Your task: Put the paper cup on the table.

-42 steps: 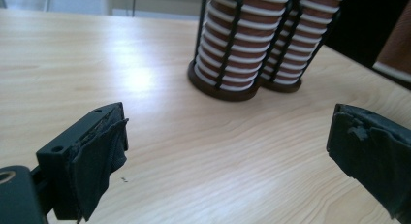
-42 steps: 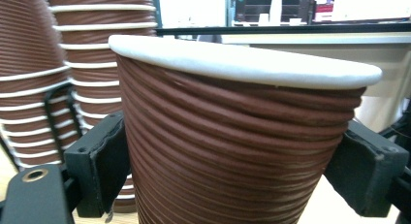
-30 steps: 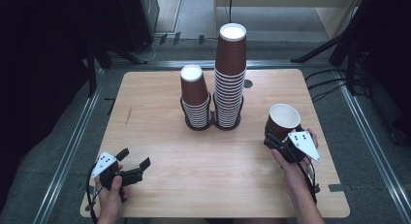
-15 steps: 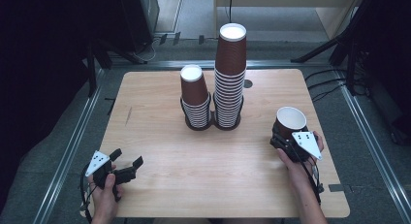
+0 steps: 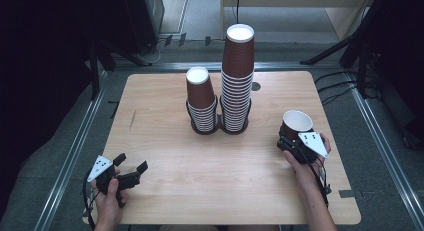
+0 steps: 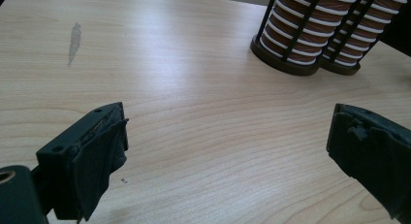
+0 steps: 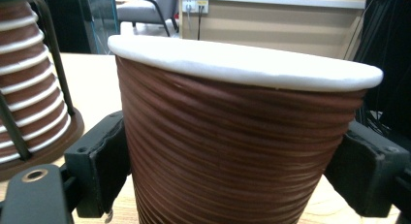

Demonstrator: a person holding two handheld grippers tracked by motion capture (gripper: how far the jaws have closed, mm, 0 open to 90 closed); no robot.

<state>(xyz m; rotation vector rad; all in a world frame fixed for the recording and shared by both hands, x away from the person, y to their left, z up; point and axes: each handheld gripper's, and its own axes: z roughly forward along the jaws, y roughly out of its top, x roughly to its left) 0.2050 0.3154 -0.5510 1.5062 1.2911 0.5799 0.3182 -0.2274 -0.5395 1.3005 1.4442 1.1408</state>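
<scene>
On the surface (image 5: 165,96) stand two stacks of brown cups (image 5: 236,81) in two black holders, while the right gripper (image 5: 295,141) has its jaws clamped on one single brown cup (image 5: 296,123) near the right edge, and the left gripper (image 5: 131,169) hovers wide open, empty.

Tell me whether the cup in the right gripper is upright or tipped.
Upright: the cup stands mouth-up between the right gripper's jaws, white rim level on top.
</scene>
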